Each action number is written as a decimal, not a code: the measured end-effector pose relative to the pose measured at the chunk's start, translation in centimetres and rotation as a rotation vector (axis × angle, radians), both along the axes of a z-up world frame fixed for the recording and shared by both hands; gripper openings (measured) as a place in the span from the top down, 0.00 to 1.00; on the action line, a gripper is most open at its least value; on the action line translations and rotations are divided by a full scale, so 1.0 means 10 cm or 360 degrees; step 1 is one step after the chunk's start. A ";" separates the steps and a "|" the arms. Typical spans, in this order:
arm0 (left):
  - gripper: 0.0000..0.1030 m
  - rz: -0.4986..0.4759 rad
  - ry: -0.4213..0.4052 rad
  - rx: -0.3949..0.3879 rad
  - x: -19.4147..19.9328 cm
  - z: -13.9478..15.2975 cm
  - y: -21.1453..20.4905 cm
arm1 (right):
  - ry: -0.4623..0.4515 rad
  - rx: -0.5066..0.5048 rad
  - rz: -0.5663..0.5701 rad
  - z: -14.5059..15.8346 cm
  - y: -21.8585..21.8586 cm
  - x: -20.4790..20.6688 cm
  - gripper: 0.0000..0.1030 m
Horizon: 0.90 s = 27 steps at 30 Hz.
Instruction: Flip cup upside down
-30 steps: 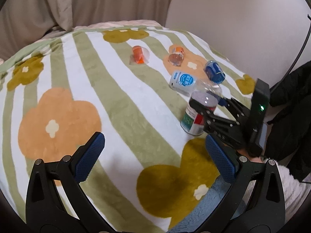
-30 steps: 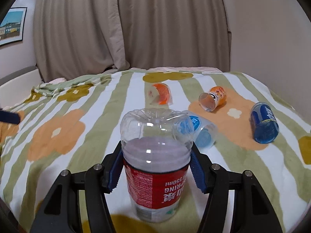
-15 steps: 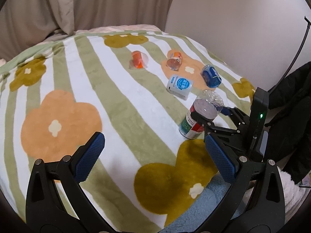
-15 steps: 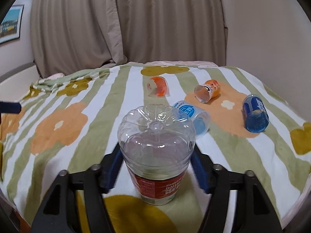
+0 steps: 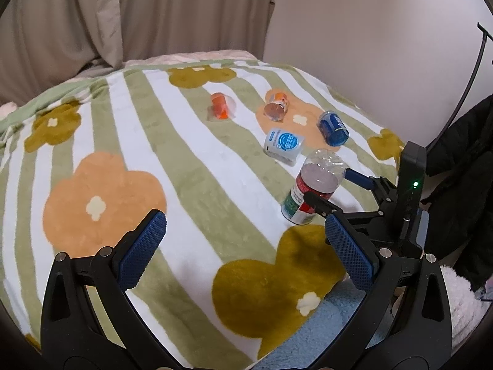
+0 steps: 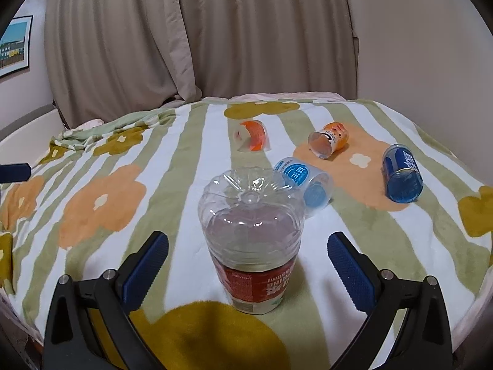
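Right gripper (image 6: 248,263) had let go of the clear red-labelled plastic cup (image 6: 252,240).
Cup stood inverted on the striped floral blanket (image 6: 129,191), between wide-open pads; left gripper (image 5: 243,249) gaped empty, near.

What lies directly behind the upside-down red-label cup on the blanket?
Behind the red-label cup lies a light-blue-label cup on its side, its mouth facing the right gripper. Its near edge is hidden by the standing cup.
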<state>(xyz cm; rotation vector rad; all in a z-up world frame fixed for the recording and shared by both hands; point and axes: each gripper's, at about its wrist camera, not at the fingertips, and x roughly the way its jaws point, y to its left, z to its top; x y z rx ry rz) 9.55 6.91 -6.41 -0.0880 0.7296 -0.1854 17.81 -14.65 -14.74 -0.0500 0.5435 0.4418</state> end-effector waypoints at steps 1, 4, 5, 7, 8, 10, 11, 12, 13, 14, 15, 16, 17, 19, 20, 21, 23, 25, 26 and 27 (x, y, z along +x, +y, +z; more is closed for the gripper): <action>0.00 0.0003 -0.0008 0.0004 -0.02 0.01 0.00 | -0.0003 0.0002 -0.0004 0.03 -0.01 -0.02 0.00; 0.00 0.0016 -0.0063 0.0018 -0.12 0.10 -0.02 | -0.0026 -0.0027 -0.0013 0.15 -0.01 -0.12 0.00; 0.00 0.0021 -0.0082 0.0022 -0.16 0.13 -0.03 | -0.0039 -0.0041 -0.0013 0.20 -0.01 -0.16 0.00; 0.00 0.0029 -0.0127 0.0029 -0.24 0.20 -0.05 | -0.0068 -0.0061 -0.0008 0.31 -0.02 -0.26 0.00; 0.00 0.0043 -0.0163 0.0035 -0.29 0.26 -0.06 | -0.0089 -0.0071 -0.0013 0.39 -0.03 -0.33 0.00; 0.00 0.0054 -0.0233 0.0035 -0.36 0.37 -0.08 | -0.0123 -0.0093 -0.0025 0.56 -0.05 -0.47 0.00; 0.00 0.0051 -0.0279 0.0033 -0.39 0.44 -0.11 | -0.0142 -0.0104 -0.0033 0.67 -0.06 -0.56 0.00; 0.00 0.0046 -0.0337 0.0040 -0.43 0.54 -0.14 | -0.0164 -0.0107 -0.0044 0.78 -0.08 -0.65 0.00; 0.00 0.0043 -0.0369 0.0050 -0.46 0.61 -0.17 | -0.0186 -0.0107 -0.0060 0.89 -0.10 -0.74 0.00; 0.00 0.0043 -0.0420 0.0079 -0.48 0.71 -0.23 | -0.0232 -0.0097 -0.0092 1.06 -0.15 -0.88 0.00; 0.00 0.0044 -0.0475 0.0111 -0.50 0.81 -0.29 | -0.0268 -0.0089 -0.0125 1.17 -0.18 -0.97 0.00; 0.00 0.0038 -0.0526 0.0132 -0.52 0.88 -0.34 | -0.0320 -0.0079 -0.0181 1.31 -0.22 -1.10 0.00; 0.00 0.0030 -0.0570 0.0144 -0.54 0.94 -0.39 | -0.0366 -0.0073 -0.0243 1.45 -0.27 -1.21 0.00; 0.00 0.0023 -0.0661 0.0159 -0.59 1.05 -0.49 | -0.0420 -0.0064 -0.0350 1.65 -0.34 -1.36 0.00; 0.00 0.0029 -0.0711 0.0165 -0.63 1.10 -0.55 | -0.0431 -0.0053 -0.0399 1.73 -0.39 -1.42 0.00; 0.00 0.0039 -0.0749 0.0169 -0.67 1.14 -0.59 | -0.0438 -0.0038 -0.0434 1.79 -0.43 -1.46 0.00; 0.00 0.0054 -0.0813 0.0168 -0.75 1.17 -0.66 | -0.0461 -0.0009 -0.0529 1.88 -0.52 -1.57 0.00; 0.00 0.0056 -0.0853 0.0159 -0.83 1.17 -0.71 | -0.0487 -0.0012 -0.0613 1.91 -0.60 -1.65 0.00; 0.00 0.0066 -0.0869 0.0159 -0.87 1.17 -0.73 | -0.0500 -0.0018 -0.0643 1.90 -0.62 -1.70 0.00; 0.00 0.0077 -0.0874 0.0163 -0.89 1.16 -0.75 | -0.0506 -0.0019 -0.0662 1.89 -0.64 -1.73 0.00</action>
